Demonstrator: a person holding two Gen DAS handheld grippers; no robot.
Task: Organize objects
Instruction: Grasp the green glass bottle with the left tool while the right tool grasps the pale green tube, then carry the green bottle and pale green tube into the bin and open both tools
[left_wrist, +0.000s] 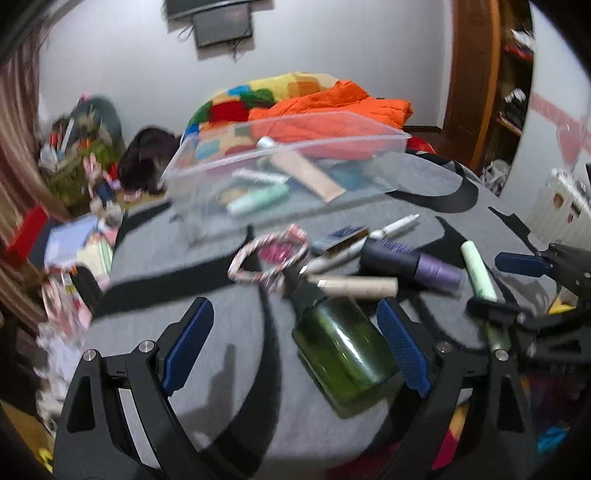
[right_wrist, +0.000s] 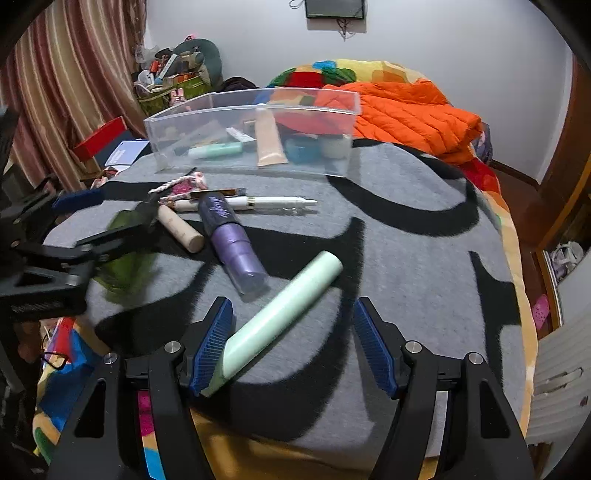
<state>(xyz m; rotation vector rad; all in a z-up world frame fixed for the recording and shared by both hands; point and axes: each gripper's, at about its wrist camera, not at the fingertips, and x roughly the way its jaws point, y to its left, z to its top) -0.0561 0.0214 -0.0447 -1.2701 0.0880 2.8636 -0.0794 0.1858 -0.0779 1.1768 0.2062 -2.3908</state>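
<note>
Tongs on both sides stand apart: left gripper (left_wrist: 299, 347) straddles the green bottle (left_wrist: 341, 349), smooth, probably slippery, best squeezed mid-body; right gripper (right_wrist: 293, 341) straddles the light mint tube (right_wrist: 280, 317). Beyond, on the grey blanket (right_wrist: 406, 258), waits the clear bin (right_wrist: 251, 110)

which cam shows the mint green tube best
The right wrist view: the mint green tube lies sharp and whole between the open right claw. The left wrist view shows it small, at the edge.
</note>
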